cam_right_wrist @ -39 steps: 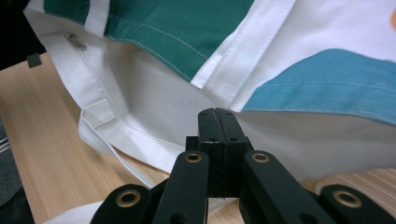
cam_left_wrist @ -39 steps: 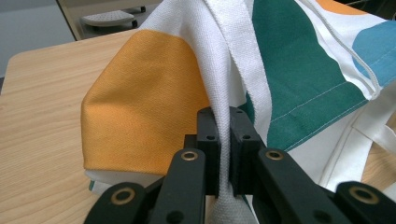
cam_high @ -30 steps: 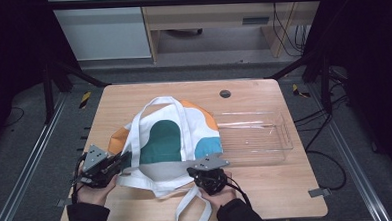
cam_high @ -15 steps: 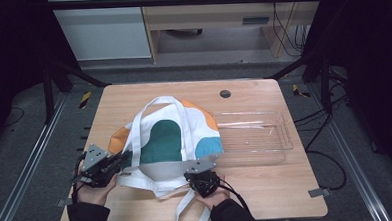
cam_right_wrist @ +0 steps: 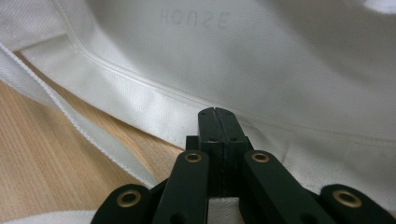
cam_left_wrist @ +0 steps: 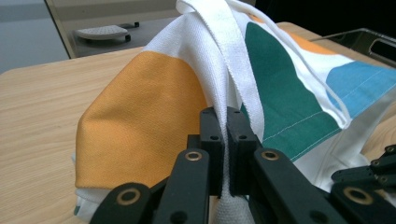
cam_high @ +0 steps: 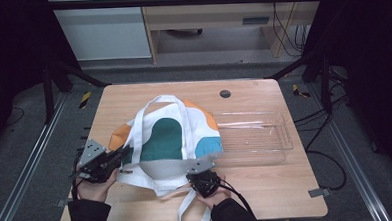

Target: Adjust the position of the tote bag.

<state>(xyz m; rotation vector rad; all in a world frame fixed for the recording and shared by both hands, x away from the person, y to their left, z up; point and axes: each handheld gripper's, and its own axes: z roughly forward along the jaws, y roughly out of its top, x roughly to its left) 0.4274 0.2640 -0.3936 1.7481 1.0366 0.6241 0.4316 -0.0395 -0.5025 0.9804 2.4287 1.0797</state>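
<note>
While the tote bag lay on the table: both grippers pinched it.
Tote bag (cam_high: 173, 141): white canvas with green, orange and blue patches, on the wooden table (cam_high: 267, 187), near edge lifted.
Left gripper (cam_left_wrist: 223, 140): jaws pressed together on a white strap (cam_left_wrist: 240, 70).
Right gripper (cam_right_wrist: 218, 122): jaws pressed together on the white hem.
Clear tray (cam_high: 280, 137): touching the bag's right side.
</note>
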